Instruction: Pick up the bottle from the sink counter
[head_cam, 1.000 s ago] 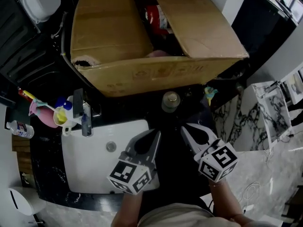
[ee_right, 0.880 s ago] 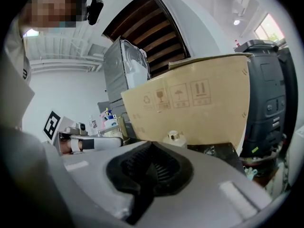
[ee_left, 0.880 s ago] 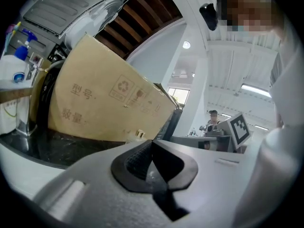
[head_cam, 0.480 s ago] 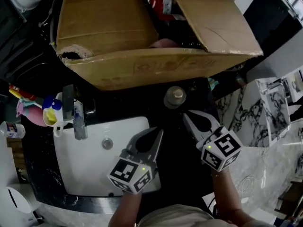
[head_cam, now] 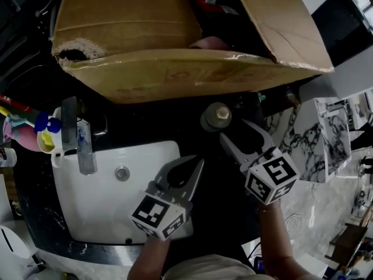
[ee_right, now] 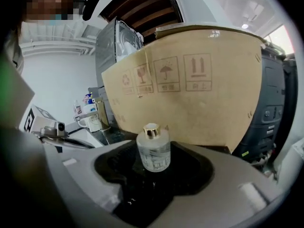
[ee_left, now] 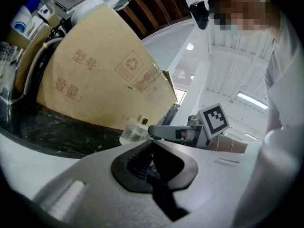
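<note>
A small frosted glass bottle (head_cam: 217, 116) with a gold cap stands upright on the black counter, just in front of the cardboard box. My right gripper (head_cam: 236, 129) reaches toward it with its jaws opening, tips spread on either side of the bottle's near side, not pressing it. In the right gripper view the bottle (ee_right: 153, 148) stands in the gap of the right gripper (ee_right: 159, 170). My left gripper (head_cam: 198, 161) is shut and empty over the sink's right edge. From the left gripper (ee_left: 154, 146) the bottle (ee_left: 133, 131) shows ahead.
A large open cardboard box (head_cam: 175, 69) overhangs the counter right behind the bottle. A white sink (head_cam: 99, 197) with a faucet (head_cam: 78, 142) lies to the left. Cups with toothbrushes (head_cam: 44, 139) stand at the far left. The black counter (head_cam: 145, 130) ends at the right.
The right gripper has advanced to the bottle and its jaws have spread from shut to apart. The left gripper has hardly moved. The head view has shifted slightly.
</note>
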The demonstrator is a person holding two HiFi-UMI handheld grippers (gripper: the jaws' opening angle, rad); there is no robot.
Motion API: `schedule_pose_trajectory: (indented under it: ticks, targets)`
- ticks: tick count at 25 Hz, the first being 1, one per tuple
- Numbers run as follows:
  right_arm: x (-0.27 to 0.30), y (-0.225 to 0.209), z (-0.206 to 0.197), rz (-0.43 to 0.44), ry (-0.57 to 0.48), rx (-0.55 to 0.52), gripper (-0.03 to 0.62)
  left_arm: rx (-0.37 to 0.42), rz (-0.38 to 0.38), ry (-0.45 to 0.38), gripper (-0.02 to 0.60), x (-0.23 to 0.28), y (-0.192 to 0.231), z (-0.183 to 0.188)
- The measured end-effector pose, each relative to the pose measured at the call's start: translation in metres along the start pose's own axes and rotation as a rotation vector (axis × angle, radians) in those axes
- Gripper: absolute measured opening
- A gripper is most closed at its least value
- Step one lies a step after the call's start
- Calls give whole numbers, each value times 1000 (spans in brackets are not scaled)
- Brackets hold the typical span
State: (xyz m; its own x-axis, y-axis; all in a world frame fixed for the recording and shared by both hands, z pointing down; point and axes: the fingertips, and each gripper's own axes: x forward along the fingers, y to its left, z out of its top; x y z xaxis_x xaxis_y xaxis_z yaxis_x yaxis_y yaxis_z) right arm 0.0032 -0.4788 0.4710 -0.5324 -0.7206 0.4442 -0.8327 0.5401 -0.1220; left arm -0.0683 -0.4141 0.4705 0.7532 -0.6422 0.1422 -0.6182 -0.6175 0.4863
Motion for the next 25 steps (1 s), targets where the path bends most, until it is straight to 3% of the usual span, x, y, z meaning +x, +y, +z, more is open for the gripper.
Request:
schedule_pose_trajectory:
  ticks: [7,25]
  targets:
    - [23,-3,-5,19,56,-44,350,-10,-45,-45,6,-1,8,3]
    - [76,0,-24,71,211,-103,367,-41,-22,-43,6,-8,33,-4]
